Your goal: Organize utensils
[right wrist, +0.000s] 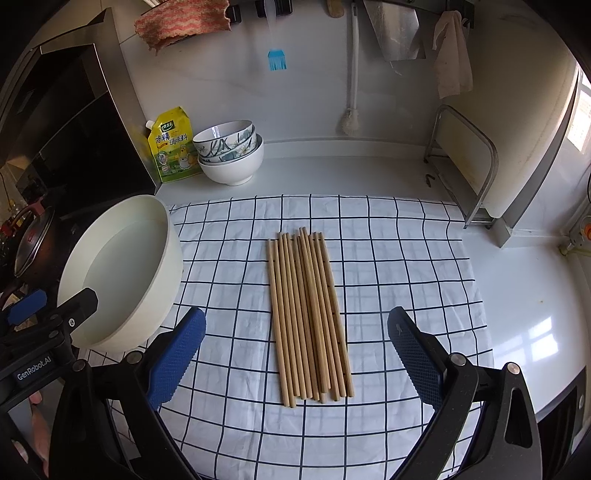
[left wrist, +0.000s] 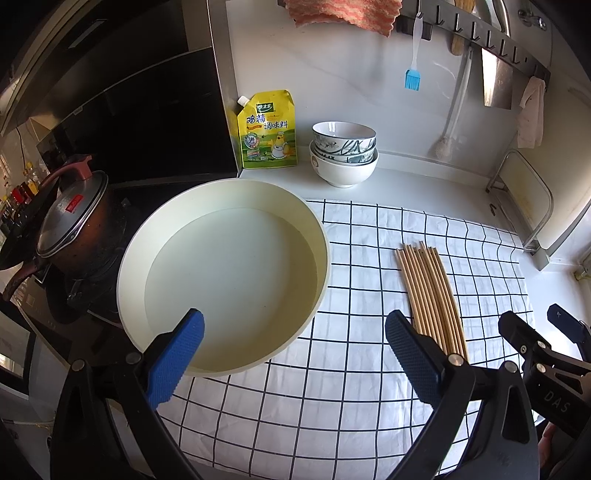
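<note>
In the left wrist view, the near ends of the chopsticks are hidden behind a finger of the left gripper. The basin hides the left part of the checked cloth, and its near rim is covered by the other finger. The pink rag is cut off by the top edge. The small print on the yellow pouch is too small to read. In the right wrist view, the pot is partly hidden behind the basin.
</note>
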Motion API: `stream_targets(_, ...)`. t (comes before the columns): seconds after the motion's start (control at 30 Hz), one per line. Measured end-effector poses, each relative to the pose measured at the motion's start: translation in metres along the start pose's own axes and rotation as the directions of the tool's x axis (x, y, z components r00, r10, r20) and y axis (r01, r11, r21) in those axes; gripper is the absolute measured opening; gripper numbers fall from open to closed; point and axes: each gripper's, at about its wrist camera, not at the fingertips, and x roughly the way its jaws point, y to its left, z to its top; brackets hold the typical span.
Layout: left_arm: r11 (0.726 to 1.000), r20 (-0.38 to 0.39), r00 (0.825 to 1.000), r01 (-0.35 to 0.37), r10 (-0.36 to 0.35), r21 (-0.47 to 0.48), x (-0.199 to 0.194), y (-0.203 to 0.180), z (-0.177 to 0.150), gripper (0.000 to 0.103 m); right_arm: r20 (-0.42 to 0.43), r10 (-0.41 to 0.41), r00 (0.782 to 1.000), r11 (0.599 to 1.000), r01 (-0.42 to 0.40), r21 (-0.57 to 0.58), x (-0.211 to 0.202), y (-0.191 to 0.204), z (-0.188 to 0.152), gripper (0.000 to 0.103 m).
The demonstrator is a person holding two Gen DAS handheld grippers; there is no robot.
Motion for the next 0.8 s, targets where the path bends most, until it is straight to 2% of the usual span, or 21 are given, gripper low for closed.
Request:
stream_targets(0.5,1.0,-0.007,1.0,0.004,-0.004,-0.004,0.003,0.0,0.001,0.097,-0.004,0.003,1.0,1.0,-0.003,-0.004,0.003,0.0,0.002,0.094)
stream_targets(0.67,1.0,-0.019,0.999,0.026,-0.026,-0.001,0.009,-0.007,0.002,0.097,-0.009,0.0,1.0,1.0,0.0,0.0,0.004,-0.006,0.001,0.094)
stream_targets(0.8,0.998,-0.04,0.998,0.059,-0.058,0.015,0.017,-0.02,0.0,0.097,-0.01,0.001,1.0,1.0,-0.001,0.019,0.006,-0.026,0.0,0.094)
